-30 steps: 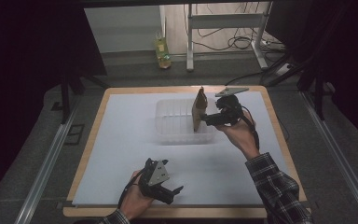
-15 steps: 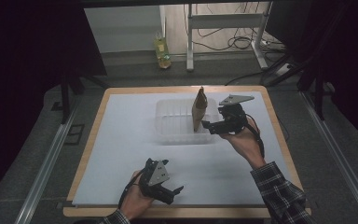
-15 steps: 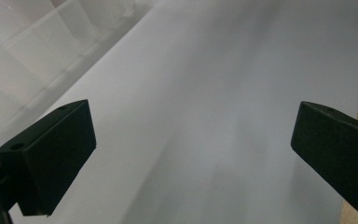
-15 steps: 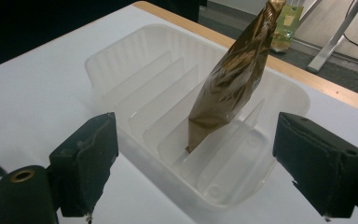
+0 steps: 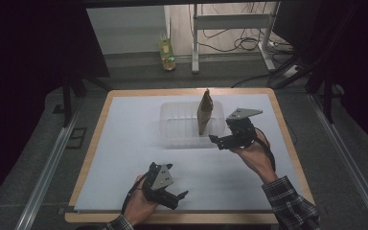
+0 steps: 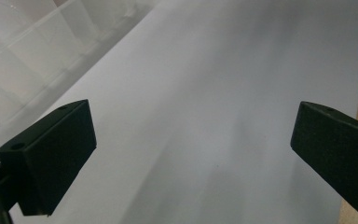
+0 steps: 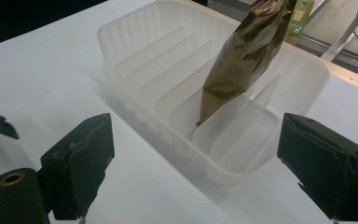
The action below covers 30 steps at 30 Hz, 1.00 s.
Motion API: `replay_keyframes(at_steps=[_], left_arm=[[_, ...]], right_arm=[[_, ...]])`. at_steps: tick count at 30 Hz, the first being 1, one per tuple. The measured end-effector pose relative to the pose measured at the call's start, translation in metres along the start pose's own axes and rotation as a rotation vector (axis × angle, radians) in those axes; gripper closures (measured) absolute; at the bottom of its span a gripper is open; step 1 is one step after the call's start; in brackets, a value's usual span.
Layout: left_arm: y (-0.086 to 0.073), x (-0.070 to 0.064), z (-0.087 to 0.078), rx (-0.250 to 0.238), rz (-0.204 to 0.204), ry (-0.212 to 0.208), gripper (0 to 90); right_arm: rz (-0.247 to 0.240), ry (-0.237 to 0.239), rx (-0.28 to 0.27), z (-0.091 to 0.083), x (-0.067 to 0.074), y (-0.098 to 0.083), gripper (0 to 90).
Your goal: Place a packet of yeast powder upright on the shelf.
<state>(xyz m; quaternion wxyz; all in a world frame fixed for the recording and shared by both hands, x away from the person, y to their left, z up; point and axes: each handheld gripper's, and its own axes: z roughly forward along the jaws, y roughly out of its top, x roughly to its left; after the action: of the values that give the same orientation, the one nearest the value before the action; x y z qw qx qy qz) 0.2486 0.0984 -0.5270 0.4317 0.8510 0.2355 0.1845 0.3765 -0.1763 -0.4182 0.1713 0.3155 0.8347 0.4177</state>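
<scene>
A glossy brown pouch (image 7: 245, 56) stands tilted in a slot of the clear ribbed rack (image 7: 135, 51), upper centre; no readable writing on it. The right gripper (image 5: 225, 140), jaws just widened and empty, sits right of it. The left gripper (image 5: 175, 198), lower centre, is agape too.

On the bench (image 5: 124, 143), the ribbed clear tray (image 5: 182, 129) is sitting in the far middle, and a brown foil pouch (image 5: 204, 112) is standing upright in its right end, rising well above the rim and blocking any level pass across it. The tray's left slots are lying open from above. White sheet is stretching bare to the left and in front. The right tool (image 5: 220, 141), with nothing between its wide-set jaws, is hanging just right of the tray's near corner.
</scene>
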Motion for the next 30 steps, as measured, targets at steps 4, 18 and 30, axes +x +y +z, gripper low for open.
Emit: replay_keyframes(at_steps=[4,18,30], left_arm=[[0.0,0.0,0.0,-0.005,-0.006,-0.004,0.0],[0.0,0.0,0.0,-0.011,-0.004,-0.001,0.0],[0.0,-0.001,0.0,-0.015,0.002,-0.004,0.0]], right_arm=[[0.007,0.02,-0.009,-0.004,0.004,-0.009,10.1],[-0.027,0.036,-0.012,-0.021,0.014,-0.037,3.7],[-0.031,0.011,-0.024,-0.035,0.02,-0.062,1.4]])
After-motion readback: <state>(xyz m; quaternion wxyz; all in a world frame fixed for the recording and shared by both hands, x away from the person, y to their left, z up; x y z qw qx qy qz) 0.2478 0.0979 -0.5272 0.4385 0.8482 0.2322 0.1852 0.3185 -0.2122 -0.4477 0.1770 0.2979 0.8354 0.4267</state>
